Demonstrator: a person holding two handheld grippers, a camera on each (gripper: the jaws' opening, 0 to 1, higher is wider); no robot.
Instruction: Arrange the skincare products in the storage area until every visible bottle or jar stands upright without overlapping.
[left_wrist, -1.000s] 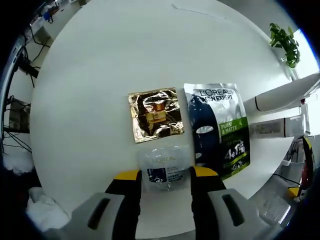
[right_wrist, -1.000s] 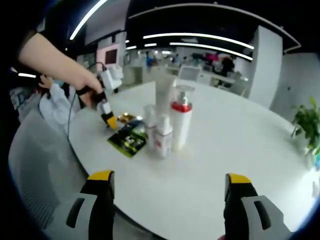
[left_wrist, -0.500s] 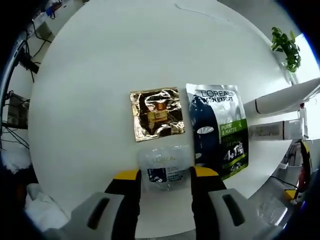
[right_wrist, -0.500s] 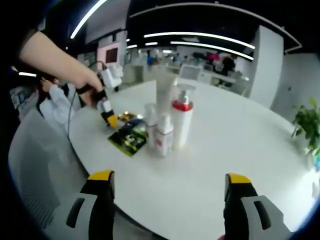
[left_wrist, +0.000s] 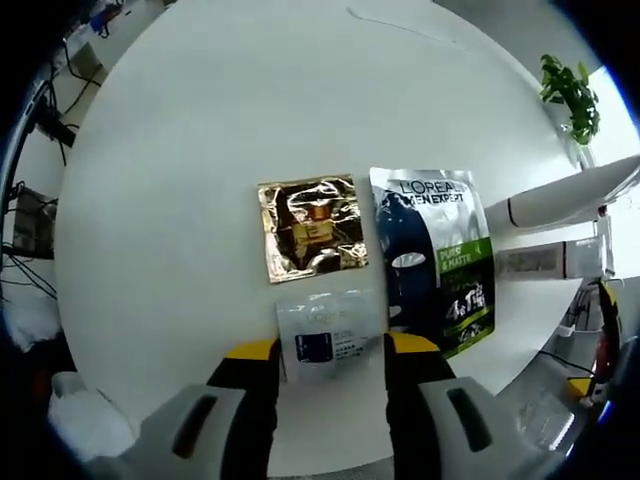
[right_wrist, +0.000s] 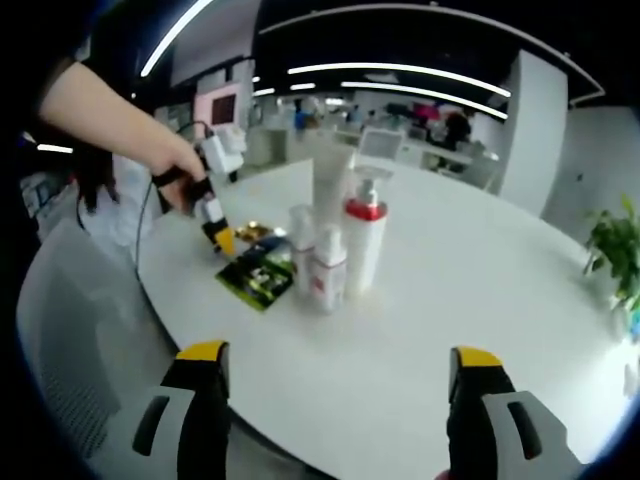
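Note:
I look down on a round white table (left_wrist: 200, 150). A gold foil sachet (left_wrist: 312, 230) lies flat beside a dark and green mask pack (left_wrist: 432, 260). A clear sachet (left_wrist: 330, 335) lies flat between the yellow-tipped jaws of my left gripper (left_wrist: 331, 350), which is open. Across the table a white tube (right_wrist: 330, 185), a red-collared pump bottle (right_wrist: 362, 245) and two small white bottles (right_wrist: 300, 250) (right_wrist: 327, 272) stand upright close together. My right gripper (right_wrist: 338, 358) hangs wide open above the table's near side, holding nothing. A hand holds the left gripper (right_wrist: 215, 235) by the mask pack (right_wrist: 258, 278).
A potted plant (right_wrist: 612, 250) stands at the table's far right edge, and the plant (left_wrist: 570, 90) also appears at the upper right. The tube (left_wrist: 570, 190) and a bottle (left_wrist: 545, 262) stick in from the right. Office desks and people lie beyond the table.
The clear sachet between the left jaws looked bulged and crumpled; it now lies flat, and the jaws stand slightly wider. The right gripper view is unchanged.

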